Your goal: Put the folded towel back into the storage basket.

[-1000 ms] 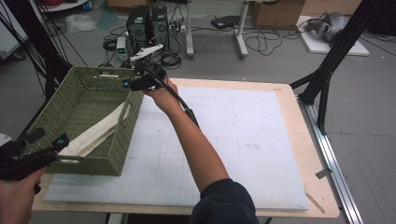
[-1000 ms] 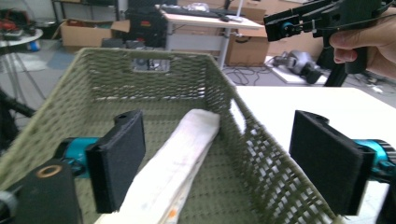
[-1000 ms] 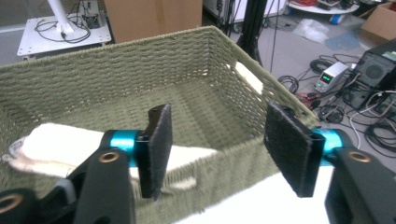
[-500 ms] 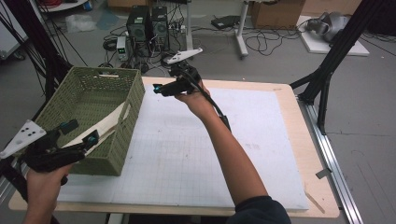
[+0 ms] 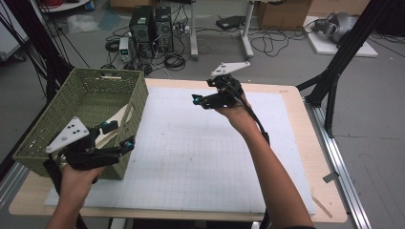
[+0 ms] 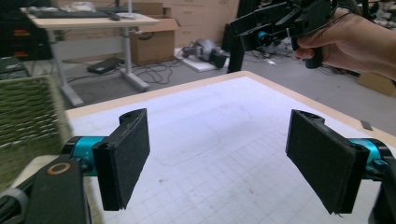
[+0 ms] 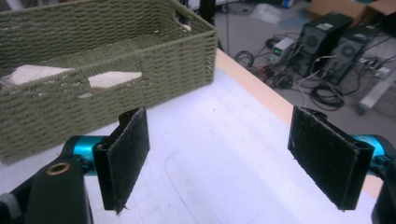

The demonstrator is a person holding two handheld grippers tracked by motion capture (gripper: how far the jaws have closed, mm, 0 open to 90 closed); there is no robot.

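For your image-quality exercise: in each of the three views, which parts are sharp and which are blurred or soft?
High view: evenly lit, soft all over. Left gripper view: pads sharp, the basket at the left edge smeared. Right gripper view: pads and basket weave crisp, computers behind slightly soft.

Even, bright indoor light with soft shadows. The basket (image 6: 28, 121) beside the left gripper's (image 6: 229, 163) jaw is blurred; the high view is grainy.

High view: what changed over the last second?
The right hand-held gripper pulled back from the green woven basket to above the white mat, jaws open and empty. The left hand-held gripper rose at the basket's near corner. The basket and the pale cloth inside stayed put.
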